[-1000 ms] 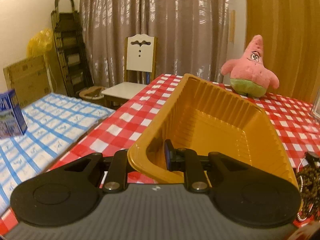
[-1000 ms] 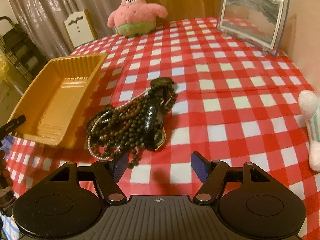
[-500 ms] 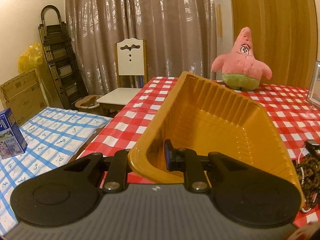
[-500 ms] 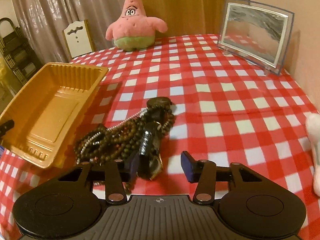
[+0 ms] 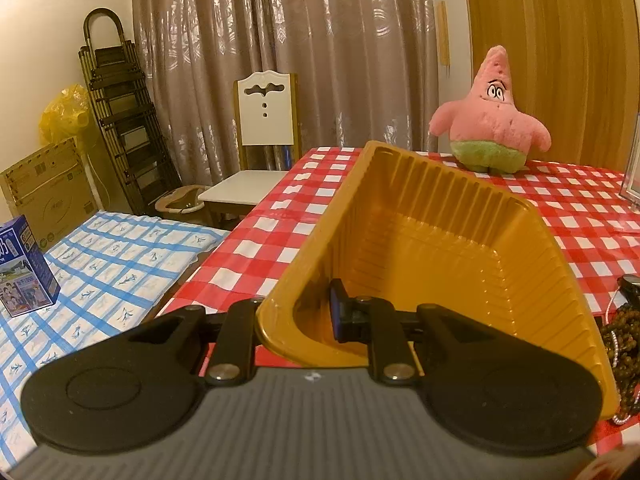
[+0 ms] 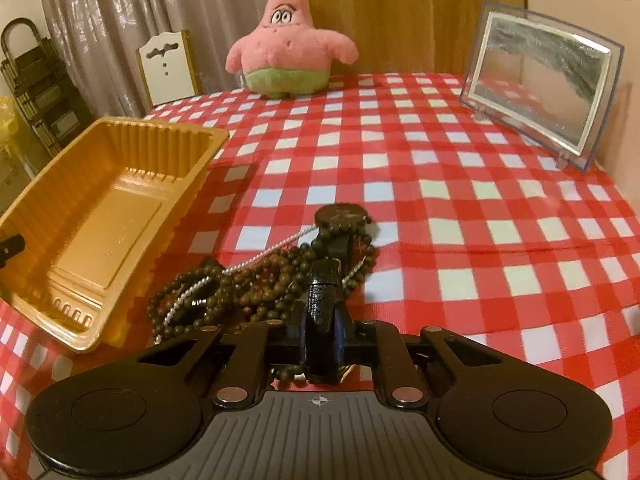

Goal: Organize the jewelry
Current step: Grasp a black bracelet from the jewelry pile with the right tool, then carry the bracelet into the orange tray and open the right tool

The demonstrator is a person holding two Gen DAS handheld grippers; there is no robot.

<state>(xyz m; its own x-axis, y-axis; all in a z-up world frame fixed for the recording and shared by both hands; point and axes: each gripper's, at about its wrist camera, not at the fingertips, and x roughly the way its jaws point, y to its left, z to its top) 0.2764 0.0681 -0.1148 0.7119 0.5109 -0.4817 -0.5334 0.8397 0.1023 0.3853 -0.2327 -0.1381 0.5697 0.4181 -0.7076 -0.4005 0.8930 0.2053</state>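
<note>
One tray (image 6: 100, 216), one jewelry pile (image 6: 256, 284). Left gripper (image 5: 316, 316) is clamping the tray wall; right gripper (image 6: 322, 338) is closing on the watch strap (image 6: 324, 300), seen only from right wrist.

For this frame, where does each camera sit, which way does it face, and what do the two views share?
Left wrist: on the left gripper, looking along the gold tray toward curtains and chair; its fingers clamp the tray's near wall.
Right wrist: on the right gripper, looking down across the checked table; its jaws are closing on the watch strap in the bead pile.
Shared: tray, beads, pink plush, chair.
</note>
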